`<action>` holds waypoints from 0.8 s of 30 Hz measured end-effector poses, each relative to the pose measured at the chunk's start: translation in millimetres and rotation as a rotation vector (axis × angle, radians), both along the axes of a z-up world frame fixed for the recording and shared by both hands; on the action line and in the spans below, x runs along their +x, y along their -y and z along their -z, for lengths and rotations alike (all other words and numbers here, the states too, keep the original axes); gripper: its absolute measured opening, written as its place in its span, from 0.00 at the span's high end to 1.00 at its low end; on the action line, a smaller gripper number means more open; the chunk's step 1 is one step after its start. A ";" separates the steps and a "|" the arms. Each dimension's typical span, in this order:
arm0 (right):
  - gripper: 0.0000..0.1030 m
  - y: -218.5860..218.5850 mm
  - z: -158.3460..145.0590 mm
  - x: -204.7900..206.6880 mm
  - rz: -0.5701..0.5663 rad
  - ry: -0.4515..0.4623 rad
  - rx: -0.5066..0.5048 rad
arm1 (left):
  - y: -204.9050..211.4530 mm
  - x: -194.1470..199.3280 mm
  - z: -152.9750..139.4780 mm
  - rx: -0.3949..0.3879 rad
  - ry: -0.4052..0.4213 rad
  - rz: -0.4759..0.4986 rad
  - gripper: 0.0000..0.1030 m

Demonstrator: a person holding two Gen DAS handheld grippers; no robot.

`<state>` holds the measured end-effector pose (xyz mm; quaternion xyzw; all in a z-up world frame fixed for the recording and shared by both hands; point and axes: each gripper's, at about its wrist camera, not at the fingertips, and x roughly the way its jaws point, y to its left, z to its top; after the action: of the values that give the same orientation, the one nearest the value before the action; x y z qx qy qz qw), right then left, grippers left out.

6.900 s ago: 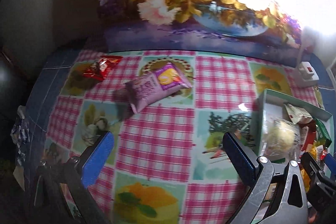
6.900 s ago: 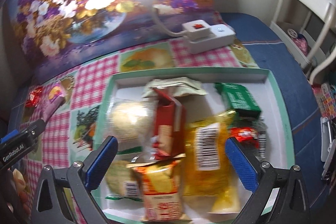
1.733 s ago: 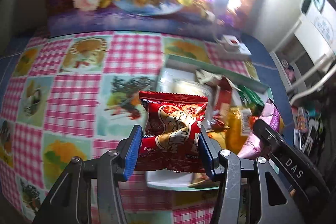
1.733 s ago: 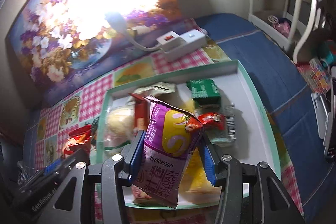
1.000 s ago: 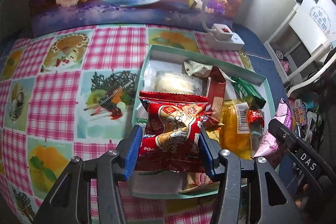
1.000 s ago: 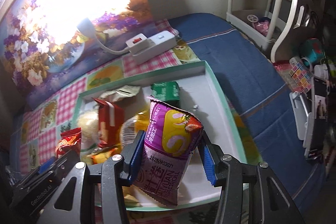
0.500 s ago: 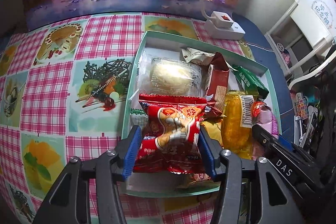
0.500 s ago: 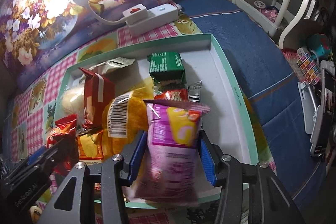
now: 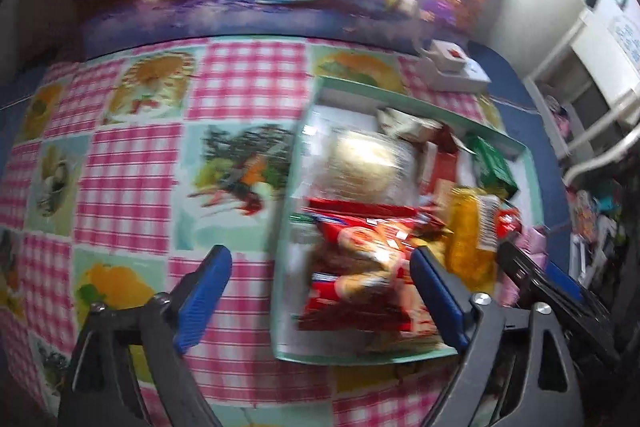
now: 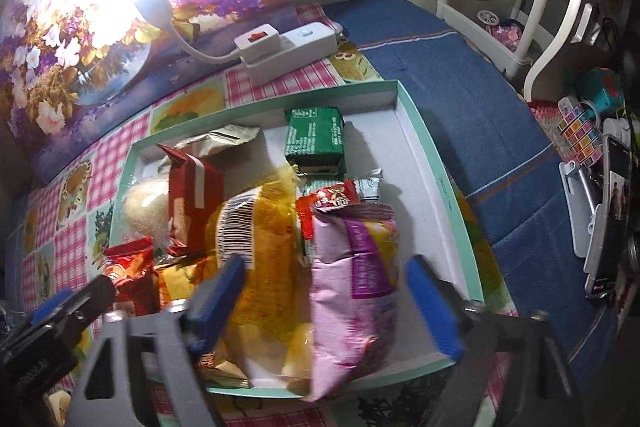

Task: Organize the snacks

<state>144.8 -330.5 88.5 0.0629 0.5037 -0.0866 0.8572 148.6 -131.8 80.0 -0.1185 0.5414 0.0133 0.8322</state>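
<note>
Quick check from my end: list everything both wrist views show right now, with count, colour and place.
Tray: one, mint green rim, white inside, on the tablecloth.
Pink-purple packet: one, in the tray's near right part, overhanging the near rim.
Red packet: one, near left part of the tray.
Yellow bag: one, barcode label, tray middle.
Green packet: one, far side of the tray.
Pale round bun: one, clear wrap, far left of the tray.
Red carton: one, beside the bun.
Tablecloth: pink check with fruit pictures.
Power strip: one, white, behind the tray.
Left tongs: blue pads, open.
Right tongs: blue pads, open.
</note>
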 end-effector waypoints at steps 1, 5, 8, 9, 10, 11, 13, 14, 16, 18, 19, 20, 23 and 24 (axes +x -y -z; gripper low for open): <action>0.03 -2.4 -0.5 0.0 -0.005 0.004 -0.004 | -3.7 -1.2 -1.1 0.016 0.001 -0.015 0.12; 0.00 -15.5 -1.8 0.1 -0.043 0.023 -0.010 | -22.4 -4.9 -6.3 0.073 0.024 -0.084 0.11; 0.00 -23.4 -2.4 -0.7 -0.063 0.038 -0.012 | -35.4 -6.5 -6.6 0.125 0.036 -0.138 0.01; 0.00 -26.8 -3.3 -0.6 -0.069 0.043 -0.013 | -39.9 -7.6 -6.6 0.133 0.036 -0.152 0.01; 0.00 -29.4 -3.9 -0.8 -0.074 0.046 -0.012 | -44.5 -8.6 -6.4 0.136 0.037 -0.166 0.01; 0.00 -31.7 -4.2 -1.1 -0.078 0.049 -0.012 | -49.6 -9.6 -5.9 0.133 0.038 -0.181 0.01; 0.00 -37.3 -5.3 -1.4 -0.096 0.055 -0.010 | -55.0 -10.1 -5.8 0.126 0.039 -0.197 0.01; 0.00 -40.0 -6.1 -1.8 -0.103 0.057 -0.009 | -55.6 -11.1 -6.4 0.126 0.040 -0.199 0.01; 0.00 -45.5 -7.1 -2.6 -0.118 0.060 -0.005 | -56.4 -12.3 -7.9 0.145 0.039 -0.195 0.01; 0.00 -50.3 -6.9 -3.3 -0.132 0.058 -0.002 | -55.0 -13.4 -10.1 0.182 0.043 -0.198 0.01; 0.00 -52.6 -6.8 -4.3 -0.138 0.057 -0.002 | -54.1 -14.8 -11.6 0.196 0.049 -0.203 0.01; 0.00 -55.0 -6.5 -5.1 -0.145 0.056 -0.003 | -53.2 -16.5 -13.5 0.206 0.057 -0.212 0.01; 0.00 -62.0 -6.1 -9.0 -0.162 0.052 -0.004 | -54.1 -21.6 -17.4 0.199 0.070 -0.223 0.01; 0.00 -63.5 -6.4 -10.7 -0.164 0.053 -0.003 | -54.8 -23.2 -18.0 0.194 0.072 -0.225 0.01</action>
<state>134.0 -267.0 94.9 0.0226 0.4843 -0.0152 0.8745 125.4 -77.0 98.0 -0.0978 0.4907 0.1546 0.8519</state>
